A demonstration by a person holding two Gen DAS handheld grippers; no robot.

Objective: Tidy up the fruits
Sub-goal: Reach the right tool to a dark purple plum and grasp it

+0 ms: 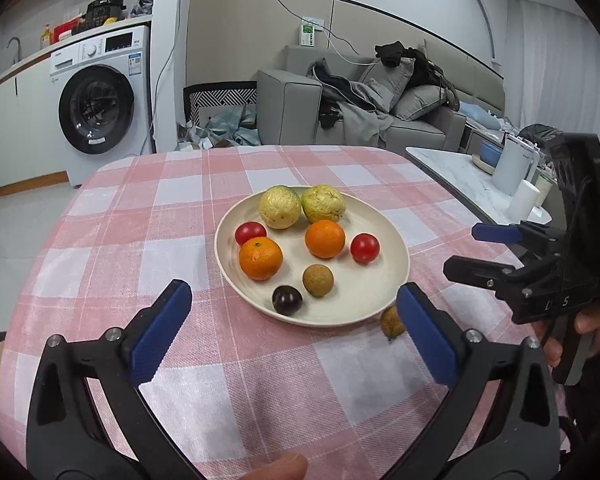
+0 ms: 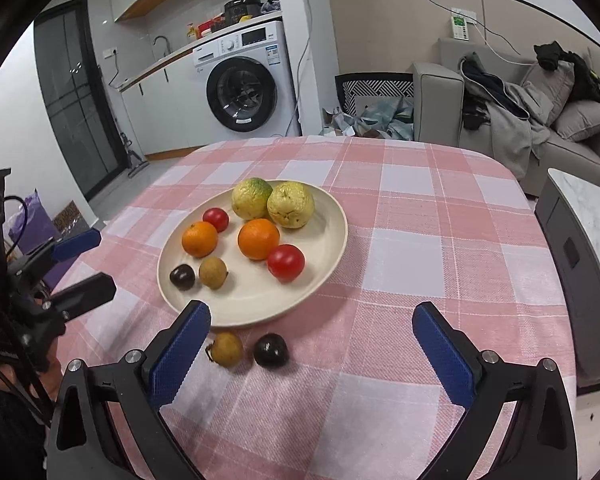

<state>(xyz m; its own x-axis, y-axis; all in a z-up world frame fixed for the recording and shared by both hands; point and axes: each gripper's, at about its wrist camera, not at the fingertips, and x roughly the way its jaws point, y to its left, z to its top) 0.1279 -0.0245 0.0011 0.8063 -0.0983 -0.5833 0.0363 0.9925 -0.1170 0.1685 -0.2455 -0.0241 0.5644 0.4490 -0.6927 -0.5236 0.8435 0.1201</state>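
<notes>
A round cream plate (image 2: 324, 248), smooth and shallow with a raised rim, sits on a table under a woven pink-and-white checked cloth (image 2: 420, 240); it lies just ahead of both grippers. On it rest two knobbly yellow-green fruits (image 2: 290, 204) at the far side, two glossy oranges (image 2: 258, 239) with dimpled skin, two shiny red tomatoes (image 2: 286, 262), one rough tan longan (image 2: 213, 273) and one dark, polished plum (image 2: 182, 277). The right gripper (image 2: 312, 346), black with ridged blue pads, stands wide with nothing gripped; between its fingers, off the plate and close to its near rim, lie a second tan longan (image 2: 227, 349), just beside the left finger, and a second dark plum (image 2: 271, 350), side by side on the cloth. The left gripper (image 1: 296, 326), of the same build, also gapes wide and empty; the plate's near rim and its dark plum sit just ahead between its fingers.
</notes>
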